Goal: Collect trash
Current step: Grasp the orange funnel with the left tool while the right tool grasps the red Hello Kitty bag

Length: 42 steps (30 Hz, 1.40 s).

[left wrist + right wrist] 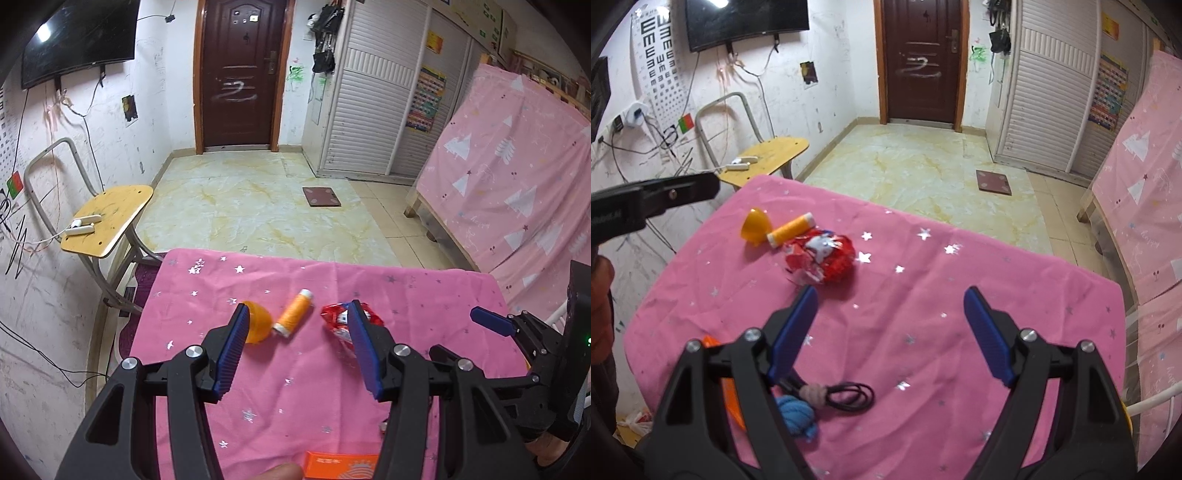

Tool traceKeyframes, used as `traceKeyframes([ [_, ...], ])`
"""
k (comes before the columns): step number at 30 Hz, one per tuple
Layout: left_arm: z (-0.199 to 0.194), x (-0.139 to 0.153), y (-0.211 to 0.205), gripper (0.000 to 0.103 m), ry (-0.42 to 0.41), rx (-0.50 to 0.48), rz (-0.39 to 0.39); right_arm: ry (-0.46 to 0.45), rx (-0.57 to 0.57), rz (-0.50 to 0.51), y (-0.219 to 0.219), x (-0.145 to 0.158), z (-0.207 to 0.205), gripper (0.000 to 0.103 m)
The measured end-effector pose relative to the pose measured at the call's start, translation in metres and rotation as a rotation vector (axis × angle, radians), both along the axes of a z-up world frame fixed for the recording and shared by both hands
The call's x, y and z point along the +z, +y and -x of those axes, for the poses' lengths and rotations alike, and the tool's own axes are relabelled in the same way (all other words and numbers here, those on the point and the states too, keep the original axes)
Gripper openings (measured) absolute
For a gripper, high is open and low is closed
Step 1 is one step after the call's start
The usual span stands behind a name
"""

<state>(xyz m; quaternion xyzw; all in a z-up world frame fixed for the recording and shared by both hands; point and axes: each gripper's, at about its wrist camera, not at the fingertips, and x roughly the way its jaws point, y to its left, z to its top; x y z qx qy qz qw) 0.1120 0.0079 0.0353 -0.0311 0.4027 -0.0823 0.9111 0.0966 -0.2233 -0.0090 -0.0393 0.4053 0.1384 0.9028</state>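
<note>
Tablecloth [923,295]: pink, scattered silver stars. Wrapper [822,258]: red with white print, crumpled. Thread spool [790,232]: orange, white ends. Cup [755,225]: translucent orange-yellow. Gripper pads [794,332]: blue on black frames. Door [921,59]: dark brown with white scrawl. Bed sheet [517,177]: pink, white trees.

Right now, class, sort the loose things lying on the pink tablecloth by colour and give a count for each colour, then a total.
Orange or yellow-orange: 3 (half-shell, thread spool, flat packet)
Red: 1 (crumpled wrapper)
Blue: 1 (knotted rope ball)
Black: 1 (coiled cord)
Total: 6
</note>
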Motion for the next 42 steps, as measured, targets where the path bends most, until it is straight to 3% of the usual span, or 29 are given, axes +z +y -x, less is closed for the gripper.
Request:
traceKeyframes([
  [11,-0.02,-0.02,0.025,0.048,0.027,0.037,0.032,0.016,0.087,-0.016,0.039,-0.004,-0.015,0.078],
  [28,-0.067,-0.088,0.033,0.048,0.159,0.071,0.039,0.086,0.157,0.009,0.075,-0.031,-0.049,0.078],
  [33,-0.071,-0.099,0.029,0.034,0.183,0.063,0.025,0.107,0.165,0.012,0.079,-0.038,-0.057,0.078],
  [39,-0.068,-0.098,0.026,0.034,0.167,0.052,0.004,0.134,0.149,0.0,0.075,-0.047,-0.064,0.078],
  [40,-0.069,-0.097,0.027,0.034,0.166,0.051,0.005,0.138,0.149,0.0,0.074,-0.048,-0.064,0.077],
  [42,-0.067,-0.094,0.027,0.034,0.157,0.05,0.007,0.146,0.145,0.001,0.074,-0.05,-0.066,0.058],
])
